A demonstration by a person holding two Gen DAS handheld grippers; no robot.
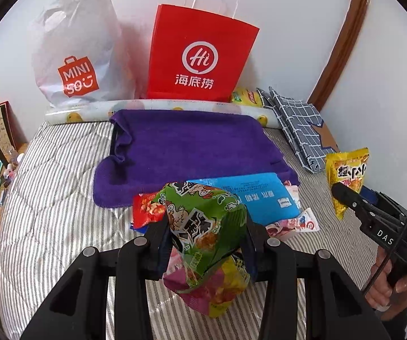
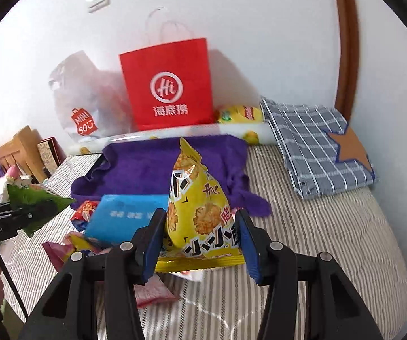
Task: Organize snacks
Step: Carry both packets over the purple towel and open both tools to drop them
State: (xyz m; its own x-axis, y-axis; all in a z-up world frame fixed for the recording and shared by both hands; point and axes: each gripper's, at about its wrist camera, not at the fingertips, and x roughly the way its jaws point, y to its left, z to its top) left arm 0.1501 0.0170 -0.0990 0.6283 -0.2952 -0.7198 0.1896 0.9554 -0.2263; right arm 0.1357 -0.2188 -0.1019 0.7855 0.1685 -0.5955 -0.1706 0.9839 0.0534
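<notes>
The right tongs point(image 2: 199, 240) are gripping a yellow snack pack point(image 2: 200, 212), its blue pads pressing both sides and its tip pointing to twelve o'clock. At nine o'clock the left tongs point(image 2: 30, 212) are holding a green pack point(image 2: 37, 205). A blue pack point(image 2: 124, 218) and other snacks are lying on the striped bed point(image 2: 331, 240) near a purple towel point(image 2: 152, 167). A red bag point(image 2: 169, 85) is standing against the wall at twelve o'clock, with a checked cloth point(image 2: 311, 147) lying at two o'clock.

Green crinkled plastic snack packet point(image 1: 203, 221): upright, lower centre of frame, clamped. Yellow triangular foil snack packet point(image 2: 200, 212): upright, frame centre, clamped. Remaining packets lie on striped bed.
</notes>
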